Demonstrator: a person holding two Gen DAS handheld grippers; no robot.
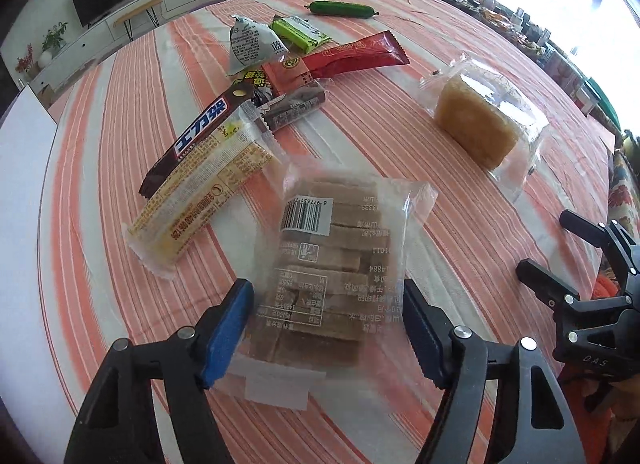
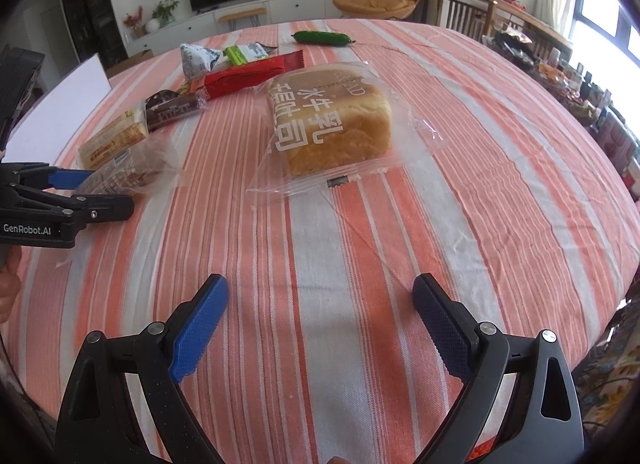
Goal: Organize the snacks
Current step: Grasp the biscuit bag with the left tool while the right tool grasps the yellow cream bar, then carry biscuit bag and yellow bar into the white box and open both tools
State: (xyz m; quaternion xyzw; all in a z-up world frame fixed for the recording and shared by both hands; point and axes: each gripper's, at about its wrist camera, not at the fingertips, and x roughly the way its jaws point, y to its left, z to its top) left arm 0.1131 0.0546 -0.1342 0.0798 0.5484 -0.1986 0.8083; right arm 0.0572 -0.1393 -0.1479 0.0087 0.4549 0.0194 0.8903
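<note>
The dark brown bar wrapper (image 1: pixel 200 136) carries the large white characters "士力架". The grey pouch (image 1: pixel 250 42) shows the character "蓝" at its lower corner; its fine print is too small to read. The clear pack of brown slabs (image 1: pixel 332 264) bears a white barcode sticker whose digits begin "6 977631"; further upside-down numerals on the film include "14884", and the rest is not legible. The yellow-printed clear wrapper (image 1: pixel 200 208) shows the partial number "021 900". The bread bag (image 2: pixel 320 120) is printed "BREAD" and "水牛乳吐司". The left tool (image 2: pixel 92 192) body is marked "GenRobot.AI". The right tool (image 1: pixel 548 248) body is marked "DAS".
</note>
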